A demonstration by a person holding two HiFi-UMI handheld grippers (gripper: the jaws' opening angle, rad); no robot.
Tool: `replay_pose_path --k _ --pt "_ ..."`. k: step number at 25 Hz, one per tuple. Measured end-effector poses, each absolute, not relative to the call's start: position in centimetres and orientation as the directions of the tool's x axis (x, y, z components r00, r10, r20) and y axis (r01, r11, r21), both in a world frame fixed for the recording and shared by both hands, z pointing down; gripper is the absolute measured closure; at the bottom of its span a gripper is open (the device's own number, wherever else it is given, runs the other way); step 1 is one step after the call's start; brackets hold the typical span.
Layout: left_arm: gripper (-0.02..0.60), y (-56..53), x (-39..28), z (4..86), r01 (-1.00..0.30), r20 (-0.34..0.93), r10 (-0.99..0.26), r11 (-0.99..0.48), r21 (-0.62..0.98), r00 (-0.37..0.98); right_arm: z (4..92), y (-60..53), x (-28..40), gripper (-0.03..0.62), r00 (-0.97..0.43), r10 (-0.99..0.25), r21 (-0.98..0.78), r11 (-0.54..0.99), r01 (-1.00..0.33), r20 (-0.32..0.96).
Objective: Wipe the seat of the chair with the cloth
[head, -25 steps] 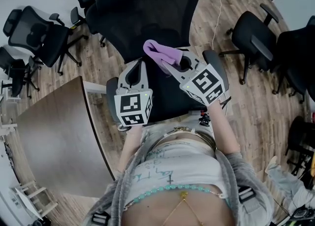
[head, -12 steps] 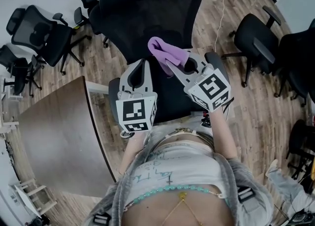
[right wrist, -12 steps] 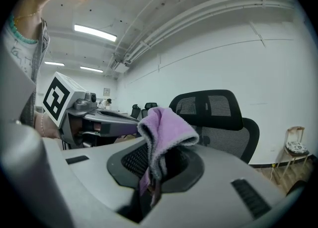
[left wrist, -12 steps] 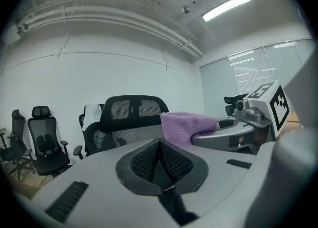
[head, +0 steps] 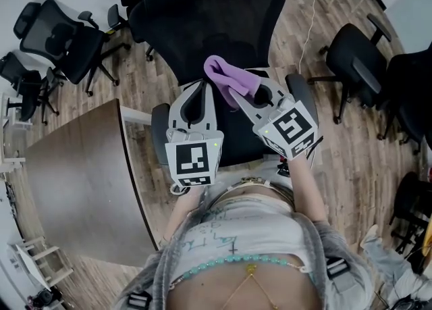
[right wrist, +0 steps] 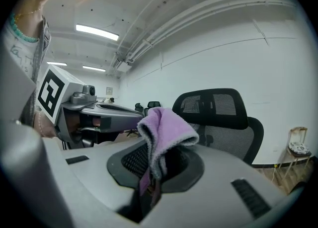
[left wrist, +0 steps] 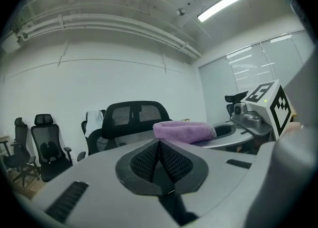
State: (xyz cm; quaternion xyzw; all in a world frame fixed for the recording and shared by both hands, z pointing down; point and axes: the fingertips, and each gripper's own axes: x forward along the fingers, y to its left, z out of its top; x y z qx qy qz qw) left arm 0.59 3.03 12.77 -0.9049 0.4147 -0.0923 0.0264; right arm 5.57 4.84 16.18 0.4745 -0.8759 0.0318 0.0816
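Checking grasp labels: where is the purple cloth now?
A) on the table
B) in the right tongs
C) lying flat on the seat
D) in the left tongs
B: the cloth is pinched in the right tongs, held above the seat. The left tongs are shut on nothing.

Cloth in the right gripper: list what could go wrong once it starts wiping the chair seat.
1. The right gripper pinches the purple cloth only by a folded bunch; dragging on the seat could pull it free.
2. The left gripper, shut and empty, sits close beside it; a wide stroke might knock the two together.
3. Nothing steadies the chair, so it may swivel under pressure.
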Motion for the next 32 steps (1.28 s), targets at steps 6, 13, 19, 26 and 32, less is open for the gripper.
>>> replay_pose_path --k 6,13,19,26,32 --pt "0.580 3.2 0.6 12.8 -0.744 0.149 -0.754 -0.657 -0.125 0.640 16.3 4.7 5.8 0.546 -0.531 -0.827 0.025 0.544 -0.839 0.183" --pt "0.580 3.3 0.5 12.9 -0.742 0.150 -0.753 -0.658 -0.130 0.641 16.2 4.8 5.9 0.546 -0.529 -0.829 0.020 0.541 -0.841 0.183" --pt "0.580 3.3 0.5 13.0 -0.742 0.150 -0.753 -0.657 -0.133 0.641 16.4 4.8 5.7 0.546 -0.534 -0.825 0.021 0.547 -0.837 0.183" --pt "0.580 3.1 0.6 13.7 -0.746 0.159 -0.756 -0.654 -0.129 0.635 16.9 4.9 5.6 0.546 -0.542 -0.818 0.019 0.555 -0.832 0.191" --pt "0.579 2.9 0.5 14.2 -0.747 0.170 -0.753 -0.656 -0.108 0.636 17.1 4.8 5.4 0.546 -0.548 -0.813 0.025 0.563 -0.826 0.199"
